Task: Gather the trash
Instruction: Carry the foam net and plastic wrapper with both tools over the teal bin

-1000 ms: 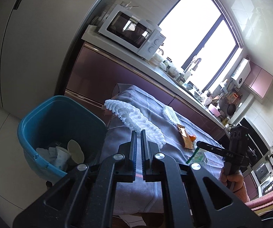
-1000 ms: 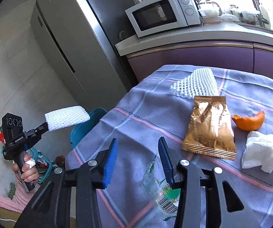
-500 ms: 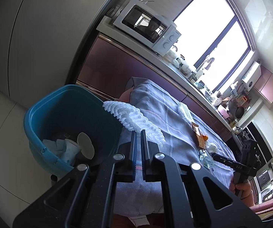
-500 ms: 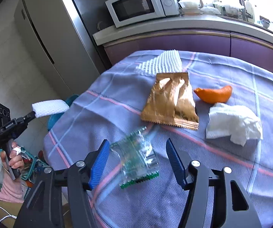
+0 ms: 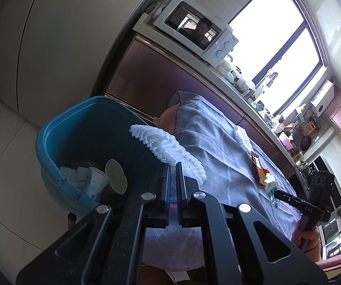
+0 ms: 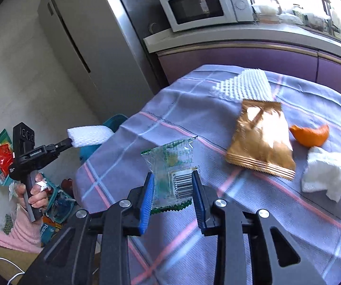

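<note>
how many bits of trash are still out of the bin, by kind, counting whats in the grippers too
white foam fruit nets: 2, one in the left gripper at, one on the tablecloth
clear plastic wrapper: 1, between the right gripper fingers
gold snack bag: 1
orange peel: 1
crumpled white tissue: 1
total: 6

My left hand-held gripper (image 5: 172, 166) is matte black, its flat arms cut with slotted openings and pinned by round silver screws, with blue ribbed pads. My right hand-held gripper (image 6: 172, 181) matches it, with brighter blue pads. Behind each sits a black pistol handle; a pink ribbed sleeve (image 6: 25, 230) covers my left wrist.
</note>
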Motion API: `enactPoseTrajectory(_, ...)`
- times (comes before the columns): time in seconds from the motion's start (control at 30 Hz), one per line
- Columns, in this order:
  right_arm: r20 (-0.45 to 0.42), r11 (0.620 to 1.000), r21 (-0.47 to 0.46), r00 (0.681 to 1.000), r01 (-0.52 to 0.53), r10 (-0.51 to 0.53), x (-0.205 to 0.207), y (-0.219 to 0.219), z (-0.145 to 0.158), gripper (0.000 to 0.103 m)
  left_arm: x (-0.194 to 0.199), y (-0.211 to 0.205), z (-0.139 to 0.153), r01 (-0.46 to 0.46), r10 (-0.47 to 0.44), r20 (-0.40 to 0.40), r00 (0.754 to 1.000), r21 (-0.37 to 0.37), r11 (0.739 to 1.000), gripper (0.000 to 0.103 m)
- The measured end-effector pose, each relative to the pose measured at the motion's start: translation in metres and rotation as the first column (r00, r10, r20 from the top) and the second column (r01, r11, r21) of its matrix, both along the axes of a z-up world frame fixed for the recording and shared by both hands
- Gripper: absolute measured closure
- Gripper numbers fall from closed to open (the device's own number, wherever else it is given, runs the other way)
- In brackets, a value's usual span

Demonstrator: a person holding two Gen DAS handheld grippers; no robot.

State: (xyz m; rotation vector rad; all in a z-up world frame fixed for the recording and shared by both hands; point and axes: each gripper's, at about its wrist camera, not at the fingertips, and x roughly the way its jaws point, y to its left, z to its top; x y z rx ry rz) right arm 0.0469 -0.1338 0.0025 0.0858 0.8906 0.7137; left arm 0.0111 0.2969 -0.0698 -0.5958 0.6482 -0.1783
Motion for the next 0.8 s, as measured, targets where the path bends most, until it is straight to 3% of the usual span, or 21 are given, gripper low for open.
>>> enactPoseTrajectory(0.23, 0.065, 0.985, 0.023, 0.983, -0.171, 0.169, 0.011, 0.075, 0.023, 0.073, 0.009, 0.011, -0.013, -0.036, 0.036, -0.038, 0.999, 0.007, 0.999, 0.098)
enactPoseTrajectory(0.43, 0.065, 0.961, 0.005, 0.959, -0.275, 0.274, 0.028, 0.140, 0.022, 0.073, 0.027, 0.017, -0.021, -0.064, 0.067, -0.075, 0.995, 0.042, 0.997, 0.098)
enactPoseTrajectory(0.8, -0.023, 0.937, -0.043, 0.938, -0.346, 0.346, 0.055, 0.225, -0.004, 0.072, 0.066, 0.022, -0.043, -0.105, 0.123, -0.163, 0.979, 0.114, 0.988, 0.098)
